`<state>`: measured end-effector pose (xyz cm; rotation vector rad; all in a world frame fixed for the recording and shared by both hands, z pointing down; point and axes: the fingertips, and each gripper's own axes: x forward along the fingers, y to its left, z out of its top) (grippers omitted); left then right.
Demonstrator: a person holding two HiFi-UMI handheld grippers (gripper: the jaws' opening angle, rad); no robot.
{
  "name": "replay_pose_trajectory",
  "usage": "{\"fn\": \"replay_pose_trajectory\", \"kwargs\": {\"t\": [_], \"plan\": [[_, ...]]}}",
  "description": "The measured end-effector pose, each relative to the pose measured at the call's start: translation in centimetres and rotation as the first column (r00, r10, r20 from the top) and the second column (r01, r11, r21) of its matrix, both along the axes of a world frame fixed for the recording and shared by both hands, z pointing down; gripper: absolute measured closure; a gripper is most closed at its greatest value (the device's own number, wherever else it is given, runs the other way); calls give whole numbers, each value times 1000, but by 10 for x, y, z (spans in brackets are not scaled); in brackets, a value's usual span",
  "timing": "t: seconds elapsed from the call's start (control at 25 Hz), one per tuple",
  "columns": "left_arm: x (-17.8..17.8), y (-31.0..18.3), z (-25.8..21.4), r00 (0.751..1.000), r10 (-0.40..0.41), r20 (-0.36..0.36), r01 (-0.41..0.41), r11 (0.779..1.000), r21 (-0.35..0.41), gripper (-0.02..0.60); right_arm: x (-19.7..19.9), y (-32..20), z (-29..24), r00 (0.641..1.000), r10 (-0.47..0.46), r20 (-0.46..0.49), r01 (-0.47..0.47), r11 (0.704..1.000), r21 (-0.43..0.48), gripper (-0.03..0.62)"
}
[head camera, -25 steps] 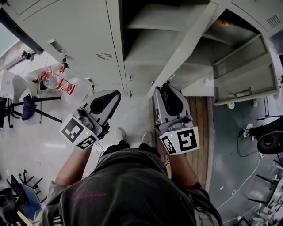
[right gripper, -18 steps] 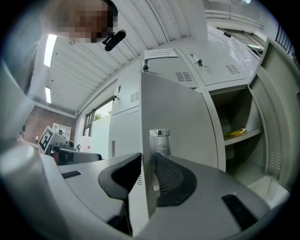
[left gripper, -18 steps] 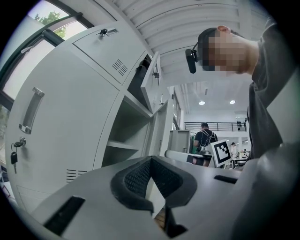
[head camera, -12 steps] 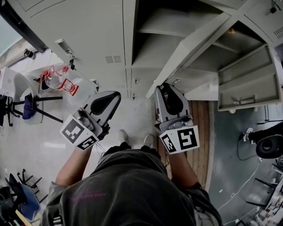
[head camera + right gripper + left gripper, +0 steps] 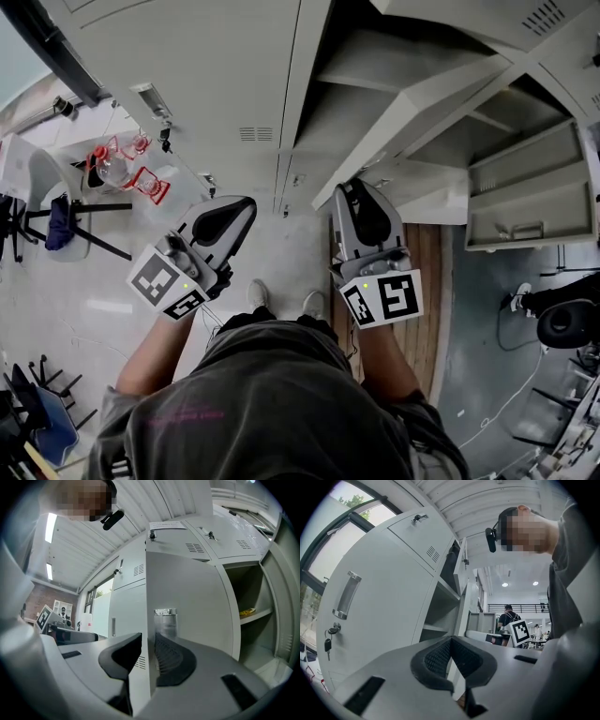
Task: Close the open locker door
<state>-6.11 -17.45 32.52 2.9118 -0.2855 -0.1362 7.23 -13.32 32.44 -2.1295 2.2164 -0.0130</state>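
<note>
Two grippers are up in front of a bank of pale grey lockers, and only one is working. The right gripper has its jaws partway closed on the free edge of the locker door, one pad on each face, just below the metal handle. The pads look to be pressing on the sheet. The left gripper has its jaws together with nothing between them and hangs beside the closed lockers, apart from the door. In the head view the door stands well out from its frame, slanting from the open compartment toward its hinge on the right (a second door further right also hangs open).

My reading is that the swing itself is the step in hand: the edge is gripped, the door not yet home. The next move calls for carrying that edge forward and leftward along the hinge's arc. The wrist should follow so the thin panel neither twists nor slips from the pads. The jaws then need to release before they get caught between door and frame.
</note>
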Motion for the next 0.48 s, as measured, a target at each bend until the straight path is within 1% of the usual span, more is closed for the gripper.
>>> {"fn": "replay_pose_trajectory", "kwargs": {"t": [0.48], "plan": [[-16, -33, 4, 1000, -25, -15, 25, 1000, -12, 568, -7, -38, 0, 999, -4, -43, 3, 1000, -18, 501]]}}
